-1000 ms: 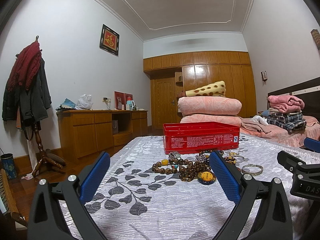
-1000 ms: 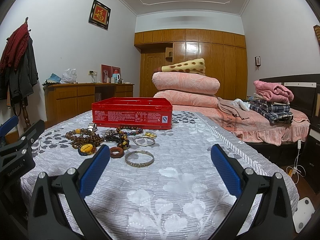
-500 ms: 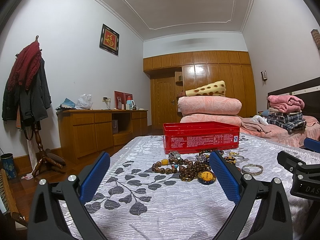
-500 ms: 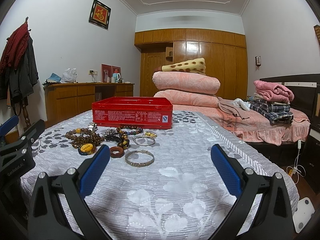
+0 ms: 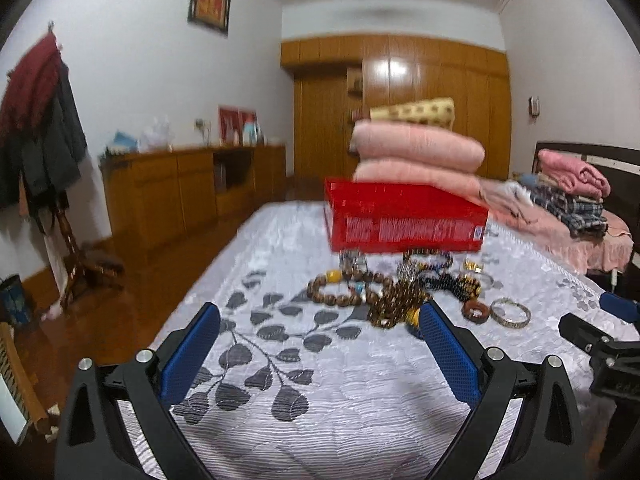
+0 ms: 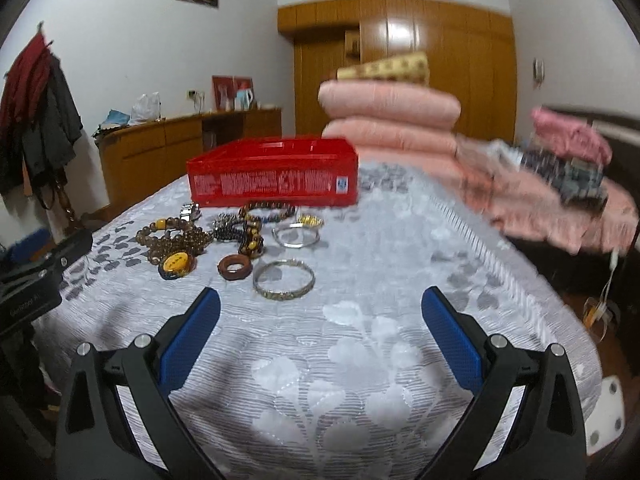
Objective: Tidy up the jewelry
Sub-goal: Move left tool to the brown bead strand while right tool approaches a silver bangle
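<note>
- My left hand-held gripper (image 5: 320, 344) hovers above the quilted cover (image 5: 340, 400), its blue pads (image 5: 191, 356) spread wide apart with nothing between them.
- My right hand-held gripper (image 6: 320, 336) is likewise spread wide and carries nothing; grey-white cover (image 6: 360, 360) fills the gap between its pads.
- The jewelry lies in a loose cluster on the cover, just in front of the red box (image 6: 274, 178), which stands open-topped with its printed side toward me.
- Nearest my right hand-held gripper is a silver bangle (image 6: 284, 279), lying flat, with a brown wooden ring (image 6: 235, 268) just beside it on its left.
- Left of the ring sits a round yellow pendant (image 6: 177, 263), touching a tangle of brown bead bracelets (image 6: 176, 236).
- Further back, a second plain silver bangle (image 6: 297, 235) lies close to a small gold piece (image 6: 310, 221) near the box.
- From the left wrist view the bead pile (image 5: 360, 292) sits just past my right-hand pad (image 5: 448, 354), partly hidden by it; this view is blurred, so I cannot tell the pieces apart.
- The black body of my right hand-held gripper shows at the right edge of the left view, and the left one at the left edge of the right view.
- Behind the box, folded pink quilts (image 6: 390, 120) are stacked on the bed.
</note>
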